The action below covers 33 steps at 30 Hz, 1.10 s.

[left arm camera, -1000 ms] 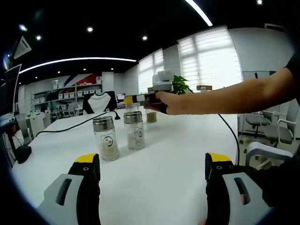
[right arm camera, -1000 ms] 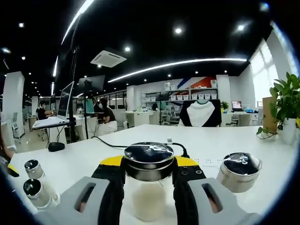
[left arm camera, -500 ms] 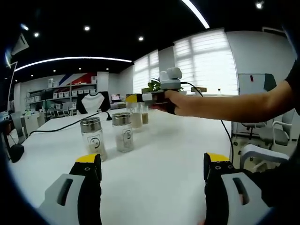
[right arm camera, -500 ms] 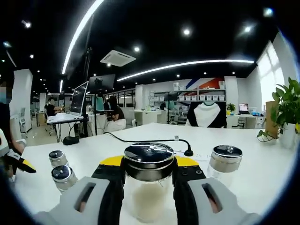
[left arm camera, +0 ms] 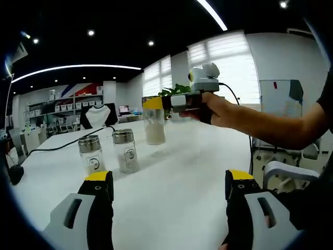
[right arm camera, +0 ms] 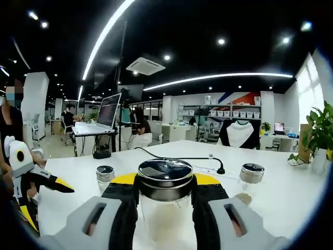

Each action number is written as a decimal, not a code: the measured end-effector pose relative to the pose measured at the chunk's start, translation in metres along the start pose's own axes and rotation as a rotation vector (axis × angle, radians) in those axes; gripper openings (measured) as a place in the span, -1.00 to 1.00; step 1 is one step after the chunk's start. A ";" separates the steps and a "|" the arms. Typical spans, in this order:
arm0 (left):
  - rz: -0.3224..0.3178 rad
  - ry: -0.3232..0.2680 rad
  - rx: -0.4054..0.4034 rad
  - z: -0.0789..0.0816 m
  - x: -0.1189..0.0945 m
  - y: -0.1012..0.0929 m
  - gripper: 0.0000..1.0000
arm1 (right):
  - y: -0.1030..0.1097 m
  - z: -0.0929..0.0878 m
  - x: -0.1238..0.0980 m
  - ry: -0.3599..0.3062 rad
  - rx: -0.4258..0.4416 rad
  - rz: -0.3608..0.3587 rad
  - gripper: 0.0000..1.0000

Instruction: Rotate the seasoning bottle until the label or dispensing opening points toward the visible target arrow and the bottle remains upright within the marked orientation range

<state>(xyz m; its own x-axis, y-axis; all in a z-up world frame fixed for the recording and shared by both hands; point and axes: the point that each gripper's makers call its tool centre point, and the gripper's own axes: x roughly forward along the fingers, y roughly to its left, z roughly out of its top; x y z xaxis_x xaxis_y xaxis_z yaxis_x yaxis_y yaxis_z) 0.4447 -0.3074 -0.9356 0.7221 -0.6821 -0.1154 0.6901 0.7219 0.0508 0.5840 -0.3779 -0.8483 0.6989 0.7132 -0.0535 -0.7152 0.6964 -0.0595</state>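
1. In the right gripper view, the right gripper (right arm camera: 165,200) was pinching the seasoning bottle (right arm camera: 165,208) between its two yellow-tipped jaws, just under the shiny metal cap (right arm camera: 165,174)
2. The bottle stood upright in that grip, with pale seasoning visible through the clear glass; whether its base touched the white surface (right arm camera: 270,208) could not be told
3. In the left gripper view the same bottle (left arm camera: 154,123) appeared near the far middle of the surface (left arm camera: 177,182), clamped by the right gripper (left arm camera: 156,104), which a person's hand (left arm camera: 216,109) held from the right
4. The left gripper (left arm camera: 165,182) was spread wide, its jaws well apart and nothing between them
5. Two smaller shakers (left arm camera: 109,152) with metal caps stood side by side on the surface, to the left of the held bottle in the left gripper view
6. In the right gripper view, one shaker (right arm camera: 105,178) stood to the left of the held bottle and another (right arm camera: 251,178) to its right
7. A black cable (right arm camera: 177,158) ran across the surface behind the bottle, and a potted plant (right arm camera: 320,136) stood at the far right edge
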 end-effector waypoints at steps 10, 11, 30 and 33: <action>-0.017 -0.012 -0.001 0.003 0.003 -0.008 0.82 | 0.039 0.010 -0.032 -0.040 -0.073 0.062 -0.27; -0.018 -0.014 -0.001 0.003 0.003 -0.009 0.80 | 0.042 0.010 -0.034 -0.042 -0.076 0.067 -0.27; -0.105 -0.052 0.027 0.006 0.013 -0.040 0.53 | 0.109 -0.001 -0.078 -0.076 -0.031 0.221 -0.28; -0.113 -0.059 0.029 0.006 0.014 -0.044 0.48 | 0.127 -0.002 -0.084 -0.086 -0.007 0.263 -0.28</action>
<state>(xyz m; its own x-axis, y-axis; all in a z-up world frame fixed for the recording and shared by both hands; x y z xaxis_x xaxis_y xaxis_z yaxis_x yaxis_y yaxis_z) 0.4252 -0.3494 -0.9331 0.6403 -0.7655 -0.0634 0.7680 0.6366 0.0700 0.4348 -0.3498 -0.8530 0.4862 0.8737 0.0166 -0.8717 0.4862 -0.0615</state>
